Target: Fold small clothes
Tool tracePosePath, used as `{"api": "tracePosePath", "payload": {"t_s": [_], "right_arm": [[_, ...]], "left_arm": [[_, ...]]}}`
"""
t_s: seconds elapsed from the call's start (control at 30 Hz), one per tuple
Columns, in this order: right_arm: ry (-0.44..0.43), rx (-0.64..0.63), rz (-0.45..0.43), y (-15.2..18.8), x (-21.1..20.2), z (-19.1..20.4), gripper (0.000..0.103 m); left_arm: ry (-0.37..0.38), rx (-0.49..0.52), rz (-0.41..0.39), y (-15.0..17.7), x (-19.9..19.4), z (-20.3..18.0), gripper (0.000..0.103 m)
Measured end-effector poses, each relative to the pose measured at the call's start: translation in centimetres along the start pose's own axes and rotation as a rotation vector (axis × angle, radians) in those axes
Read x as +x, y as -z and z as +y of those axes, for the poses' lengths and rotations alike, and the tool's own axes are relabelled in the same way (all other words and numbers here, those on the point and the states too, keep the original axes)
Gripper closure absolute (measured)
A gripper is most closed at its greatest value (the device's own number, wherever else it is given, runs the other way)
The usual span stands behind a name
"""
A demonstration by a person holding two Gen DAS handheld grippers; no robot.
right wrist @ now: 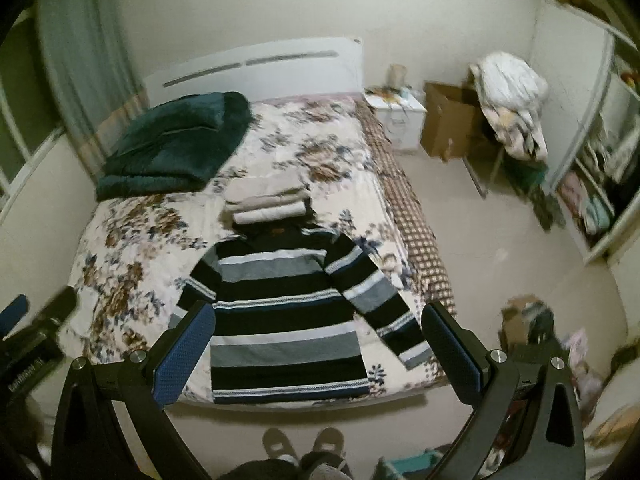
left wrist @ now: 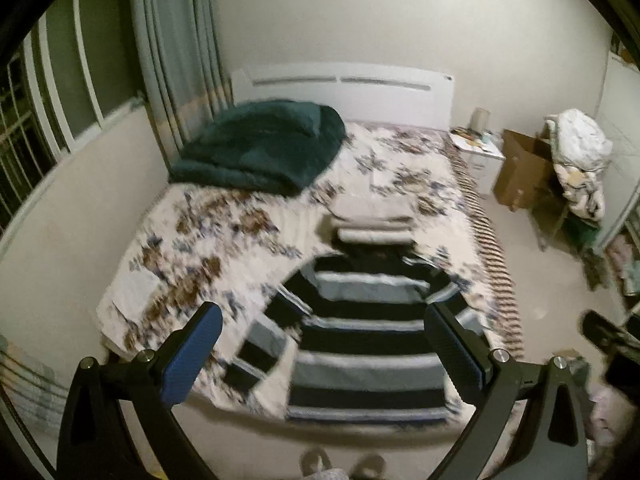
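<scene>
Striped sweater (right wrist: pixel 288 312) lies flat and unfolded, sleeves spread, at the foot of the bed (right wrist: pixel 320 152), behind it a folded stack (right wrist: pixel 266 202) already done; left gripper (left wrist: pixel 322 352) and right gripper (right wrist: pixel 318 350) hover above, fingers released and empty.

You face a bed (right wrist: pixel 132 216) with a floral cover and a white headboard (right wrist: pixel 256 66) against a plain pale wall (right wrist: pixel 260 4). At upper left of the left-wrist frame hang grey curtains (left wrist: pixel 176 60) beside a barred window (left wrist: pixel 24 120), dark outside. A dark green blanket (right wrist: pixel 176 144) lies folded near the headboard. At right stand a white nightstand (right wrist: pixel 400 120), a brown box (right wrist: pixel 448 124) and what may be a chair piled with bedding (right wrist: pixel 512 104); blur leaves that unclear. Open shelves (right wrist: pixel 592 184) fill the far right. The floor (right wrist: pixel 500 240) is pale, the light dim and yellowish.
</scene>
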State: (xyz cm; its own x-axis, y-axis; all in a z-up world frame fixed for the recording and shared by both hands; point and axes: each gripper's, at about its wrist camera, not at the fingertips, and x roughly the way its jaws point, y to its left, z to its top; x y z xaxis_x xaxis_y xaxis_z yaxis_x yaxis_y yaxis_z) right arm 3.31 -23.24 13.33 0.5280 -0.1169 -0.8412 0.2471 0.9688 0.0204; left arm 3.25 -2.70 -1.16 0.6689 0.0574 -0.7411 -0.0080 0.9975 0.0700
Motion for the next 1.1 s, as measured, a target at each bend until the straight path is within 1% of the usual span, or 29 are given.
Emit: {"api": "tracePosePath", "payload": {"t_s": [0.07,0.13,0.17,0.2,0.23,0.27,0.3,0.33,0.37,0.4,0.43,0.47,0.5,0.57,0.6,0.63,0.67,0.73,0.77,0.8,0.83,0.9,1.03,1.1], "right_arm": [[0.02,0.064,0.023,0.4,3.2,-2.1,0.0],[0.072,0.132,0.079,1.1,7.7,-4.8,0.0],[0.086,0.162,0.107,1.4,9.9,-5.9,0.0],[0.094,0.186,0.124,1.7,11.6,-7.0,0.0],[0.112,0.214,0.149,2.2,14.0,-8.5,0.0],[0.134,0.24,0.18,2.8,16.6,-10.1,0.0],[0.147,0.269,0.203,3.3,18.8,-11.6,0.0],[0.166,0.301,0.226,4.0,21.3,-13.3,0.0],[0.182,0.334,0.253,4.9,24.1,-15.4,0.0],[0.185,0.365,0.276,5.7,26.5,-17.3,0.0],[0.187,0.398,0.297,6.5,29.0,-19.2,0.0],[0.197,0.428,0.314,8.2,31.7,-22.1,0.0],[0.202,0.454,0.34,9.2,34.1,-24.1,0.0],[0.204,0.528,0.396,12.0,39.5,-28.5,0.0],[0.212,0.557,0.42,13.5,41.8,-30.6,0.0],[0.218,0.588,0.45,15.1,44.2,-32.7,0.001],[0.221,0.622,0.474,16.9,46.6,-34.8,0.002],[0.232,0.677,0.515,20.0,50.7,-37.5,0.003],[0.223,0.71,0.533,21.7,52.9,-38.8,0.004],[0.22,0.74,0.55,23.1,54.6,-39.6,0.008],[0.209,0.782,0.564,24.9,56.8,-40.7,0.009],[0.184,0.844,0.571,27.0,59.2,-41.9,0.011],[0.146,0.92,0.529,29.8,63.1,-42.8,0.018],[0.185,0.917,0.51,30.4,64.2,-42.6,0.02]], "left_arm": [[-0.022,0.015,-0.017,0.1,2.3,-0.2,0.0],[-0.028,0.028,-0.005,0.7,5.6,-0.5,0.0],[-0.027,0.036,0.013,1.2,8.1,-1.1,0.0],[-0.036,0.041,0.034,1.8,9.8,-1.0,0.0],[-0.04,0.048,0.074,2.8,12.4,-0.8,0.0],[-0.039,0.05,0.095,3.2,13.8,-1.1,0.0],[-0.041,0.052,0.127,3.6,16.1,-2.0,0.0],[-0.05,0.058,0.161,4.2,18.4,-3.0,0.0],[-0.054,0.061,0.173,4.9,19.4,-3.2,0.0],[-0.068,0.068,0.195,5.8,21.6,-4.3,0.0],[-0.081,0.072,0.212,7.1,23.1,-4.4,0.0],[-0.092,0.076,0.233,8.1,25.1,-5.3,0.0],[-0.106,0.082,0.261,9.1,27.6,-6.5,0.0],[-0.126,0.087,0.293,11.0,30.7,-7.7,0.0],[-0.135,0.084,0.321,12.1,32.8,-8.7,0.0],[-0.139,0.078,0.341,12.9,34.0,-8.9,0.0],[-0.141,0.071,0.377,14.2,36.4,-10.0,0.0],[-0.136,0.067,0.413,16.0,38.8,-10.3,0.0],[-0.147,0.074,0.436,17.3,40.8,-11.1,0.0],[-0.154,0.077,0.447,18.1,41.7,-11.3,0.0],[-0.159,0.074,0.465,19.1,43.1,-11.3,0.0],[-0.171,0.064,0.492,20.5,45.1,-11.7,0.0],[-0.18,0.04,0.541,23.1,48.5,-11.9,0.0],[-0.185,0.043,0.56,24.2,49.8,-12.0,0.0]]}}
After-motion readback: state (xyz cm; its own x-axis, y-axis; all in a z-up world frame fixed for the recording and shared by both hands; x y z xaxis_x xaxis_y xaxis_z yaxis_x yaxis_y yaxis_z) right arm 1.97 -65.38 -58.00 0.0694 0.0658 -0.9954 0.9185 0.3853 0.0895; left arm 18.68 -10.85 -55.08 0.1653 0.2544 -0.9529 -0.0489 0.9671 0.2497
